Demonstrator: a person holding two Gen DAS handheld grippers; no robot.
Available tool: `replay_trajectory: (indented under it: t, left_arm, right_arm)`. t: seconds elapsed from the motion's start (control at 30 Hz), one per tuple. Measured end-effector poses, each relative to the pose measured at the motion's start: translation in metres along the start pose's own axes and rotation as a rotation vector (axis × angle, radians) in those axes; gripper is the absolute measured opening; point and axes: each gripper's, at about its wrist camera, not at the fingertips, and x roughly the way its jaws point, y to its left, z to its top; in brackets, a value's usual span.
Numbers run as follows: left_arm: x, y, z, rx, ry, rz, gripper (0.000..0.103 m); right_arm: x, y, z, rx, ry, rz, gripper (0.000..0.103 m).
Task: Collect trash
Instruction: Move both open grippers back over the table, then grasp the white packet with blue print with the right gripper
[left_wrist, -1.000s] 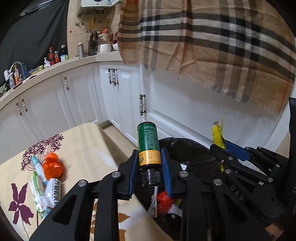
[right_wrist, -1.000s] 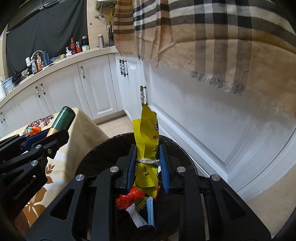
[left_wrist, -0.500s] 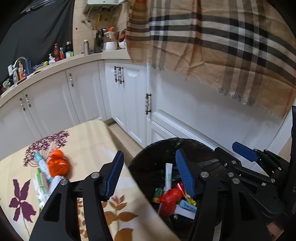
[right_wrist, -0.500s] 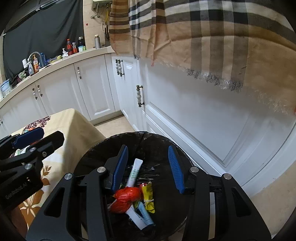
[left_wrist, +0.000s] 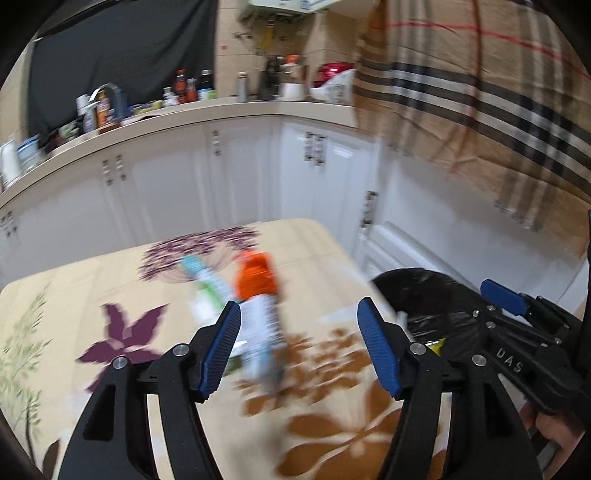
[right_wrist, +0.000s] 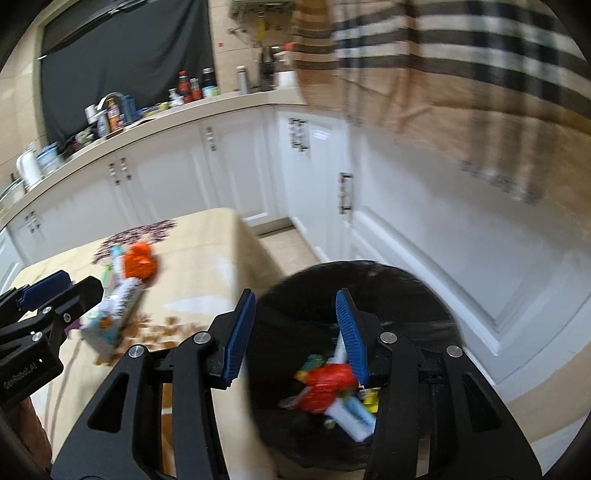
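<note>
Both jaws stand wide apart and empty: the left gripper (left_wrist: 299, 347) has dropped its green can, the right gripper (right_wrist: 295, 332) its yellow wrapper, into the black-lined round bin (right_wrist: 424, 291) below the right jaws. Ahead of the left jaws, orange crumpled plastic (left_wrist: 256, 275) and a white packet (left_wrist: 258, 332) await collection.

Both tongs (left_wrist: 299, 350) (right_wrist: 291, 332) are black plastic frames with silver screws and ribbed blue pads (left_wrist: 376, 354).

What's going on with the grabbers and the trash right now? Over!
Left gripper open, empty, above table trash. Right gripper open, empty, over bin. Nothing blocking.
</note>
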Motion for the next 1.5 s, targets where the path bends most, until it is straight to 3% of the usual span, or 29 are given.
replay_trajectory:
  t: [0.33,0.6,1.13,1.5]
  left_arm:
    - [-0.031,0.082,-0.022,-0.104,-0.001,0.144,0.064]
    - [-0.043,0.12,-0.034,-0.159,0.002,0.197,0.064]
    - [-0.046,0.162,-0.05,-0.229,0.022,0.215,0.064]
    - [-0.045,0.162,-0.05,-0.236,0.026,0.193,0.064]
  right_arm:
    - [-0.001,0.079,0.0,-0.098,0.016,0.111,0.044]
    - [0.005,0.121,-0.004,-0.16,0.043,0.156,0.044]
    - [0.036,0.162,-0.013,-0.229,0.16,0.137,0.044]
    - [0.041,0.157,-0.014,-0.214,0.193,0.115,0.044]
